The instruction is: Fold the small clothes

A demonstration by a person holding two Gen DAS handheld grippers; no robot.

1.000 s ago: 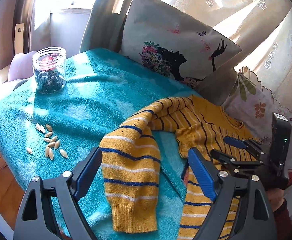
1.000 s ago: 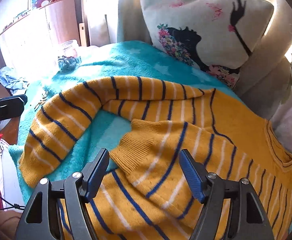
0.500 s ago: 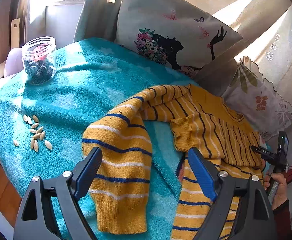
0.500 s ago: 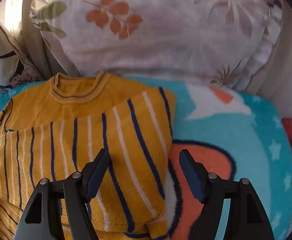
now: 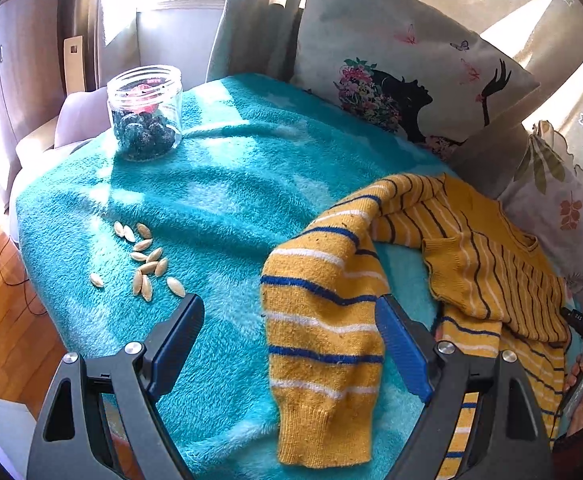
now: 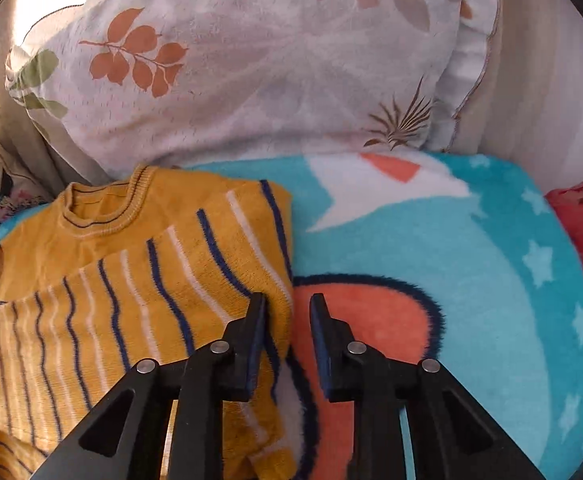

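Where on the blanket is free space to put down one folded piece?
Bare teal fleece blanket lies between the glass jar, the scattered pale seeds and the yellow striped knit sweater. In the right view, the orange-and-teal patch beside the sweater is bare too. Near the printed pillows it is crowded.
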